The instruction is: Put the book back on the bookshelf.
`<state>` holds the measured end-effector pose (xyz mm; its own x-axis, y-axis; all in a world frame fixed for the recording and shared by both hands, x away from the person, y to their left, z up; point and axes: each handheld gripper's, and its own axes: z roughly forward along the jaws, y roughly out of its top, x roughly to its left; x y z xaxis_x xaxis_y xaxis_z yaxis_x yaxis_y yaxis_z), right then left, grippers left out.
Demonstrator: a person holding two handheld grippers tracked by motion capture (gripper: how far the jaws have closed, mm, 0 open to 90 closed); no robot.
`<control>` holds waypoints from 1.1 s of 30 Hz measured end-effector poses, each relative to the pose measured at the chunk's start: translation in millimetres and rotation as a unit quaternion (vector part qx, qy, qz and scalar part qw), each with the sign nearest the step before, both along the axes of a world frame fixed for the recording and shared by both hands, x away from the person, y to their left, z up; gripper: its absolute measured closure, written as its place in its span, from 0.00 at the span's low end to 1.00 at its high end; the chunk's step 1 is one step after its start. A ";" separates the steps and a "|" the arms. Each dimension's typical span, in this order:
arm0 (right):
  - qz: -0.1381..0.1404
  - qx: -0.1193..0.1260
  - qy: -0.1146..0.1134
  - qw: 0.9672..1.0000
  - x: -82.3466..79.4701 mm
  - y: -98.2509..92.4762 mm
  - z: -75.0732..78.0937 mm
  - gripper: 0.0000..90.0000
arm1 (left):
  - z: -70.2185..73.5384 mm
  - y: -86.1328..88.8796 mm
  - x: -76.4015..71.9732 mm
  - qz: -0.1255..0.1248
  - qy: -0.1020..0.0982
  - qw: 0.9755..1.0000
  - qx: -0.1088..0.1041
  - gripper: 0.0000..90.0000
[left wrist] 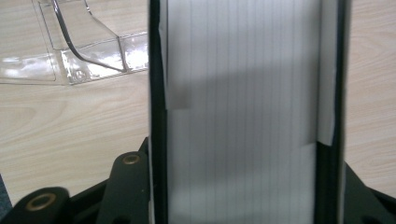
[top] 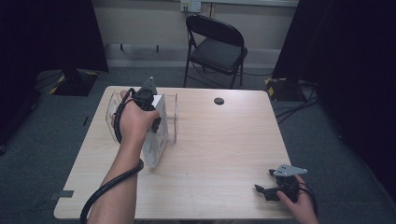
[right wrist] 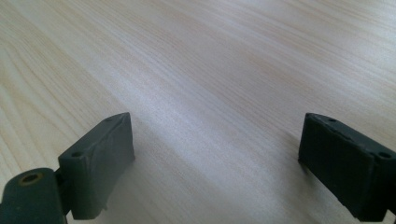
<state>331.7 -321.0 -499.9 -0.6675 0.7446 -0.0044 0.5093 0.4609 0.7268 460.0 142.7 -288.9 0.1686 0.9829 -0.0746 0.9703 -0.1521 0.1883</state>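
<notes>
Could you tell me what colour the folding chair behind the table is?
Black, frame and seat alike; the high view shows it best.

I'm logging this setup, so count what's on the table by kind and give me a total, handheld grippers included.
Clear plastic file holder: 1
White stack of papers, clamped by the left gripper: 1
Handheld grippers, counting the right gripper with fingers spread: 2
Round black grommet in the tabletop: 1
Total: 5
</notes>
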 end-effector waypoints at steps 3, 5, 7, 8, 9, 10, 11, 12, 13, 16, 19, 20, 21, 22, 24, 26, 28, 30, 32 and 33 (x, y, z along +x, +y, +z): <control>0.000 0.001 0.000 1.000 0.0 0.1 0.0 0.11 | 1.5 -0.8 2.0 -0.001 0.000 1.000 0.002 0.59; 0.001 0.000 0.000 1.000 0.1 -0.1 0.0 0.11 | 2.3 -1.1 3.5 0.000 0.001 1.000 0.004 0.59; 0.001 0.000 0.000 1.000 0.1 -0.1 0.0 0.11 | 1.7 -1.8 5.2 0.003 0.002 1.000 -0.001 0.59; 0.001 0.000 0.000 1.000 0.1 -0.1 0.0 0.11 | 1.6 -2.3 5.6 0.004 0.000 1.000 0.002 0.59; 0.001 0.000 0.000 1.000 0.1 -0.2 0.0 0.11 | 1.2 -2.7 6.3 0.010 0.000 1.000 -0.001 0.59; 0.001 0.000 0.000 1.000 0.1 -0.2 0.0 0.11 | 0.5 -2.8 7.1 0.013 -0.001 1.000 -0.001 0.59; 0.001 0.000 0.000 1.000 0.1 -0.2 0.0 0.11 | 0.3 -2.7 8.0 0.009 0.000 1.000 0.000 0.59; 0.001 0.000 0.000 1.000 0.1 -0.2 0.0 0.11 | 0.0 -3.2 9.0 0.011 0.002 1.000 0.000 0.59; 0.001 0.001 0.001 1.000 0.1 -0.2 0.0 0.11 | -0.4 -3.3 9.8 0.010 0.002 1.000 0.000 0.59; 0.001 0.000 0.001 1.000 0.2 -0.3 0.1 0.11 | -1.8 -4.9 11.5 0.015 -0.007 1.000 -0.001 0.59; 0.002 0.000 0.000 1.000 0.3 -0.3 0.0 0.11 | -0.1 -5.5 13.7 0.014 -0.005 1.000 -0.001 0.59; 0.002 0.000 0.000 1.000 0.3 -0.3 0.1 0.11 | 0.6 -5.5 14.3 0.012 -0.004 1.000 0.000 0.59; 0.002 0.000 0.000 1.000 0.3 -0.3 0.1 0.11 | 0.7 -6.0 14.9 0.015 -0.009 1.000 0.001 0.59; 0.002 0.000 0.000 1.000 0.3 -0.3 0.1 0.11 | 0.8 -6.0 15.3 0.017 -0.013 1.000 0.001 0.59; 0.003 0.000 -0.001 1.000 0.5 -0.4 0.0 0.11 | 2.3 -5.3 16.5 0.012 -0.012 1.000 0.001 0.59; 0.003 0.000 -0.001 1.000 0.5 -0.4 0.0 0.11 | 2.5 -6.2 17.6 0.020 -0.017 1.000 -0.005 0.59; 0.003 0.000 -0.001 1.000 0.6 -0.4 0.0 0.11 | 3.2 -7.0 19.2 0.019 -0.013 1.000 -0.004 0.59; 0.002 0.000 0.000 1.000 0.4 -0.3 0.0 0.11 | 3.7 -7.7 20.4 0.013 -0.012 1.000 0.002 0.59; 0.002 0.000 0.000 1.000 0.4 -0.3 0.0 0.11 | 3.1 -7.6 21.4 0.019 -0.020 1.000 0.001 0.59; 0.002 -0.001 0.000 1.000 0.4 -0.3 0.1 0.11 | 3.1 -7.1 21.9 0.021 -0.019 1.000 -0.002 0.59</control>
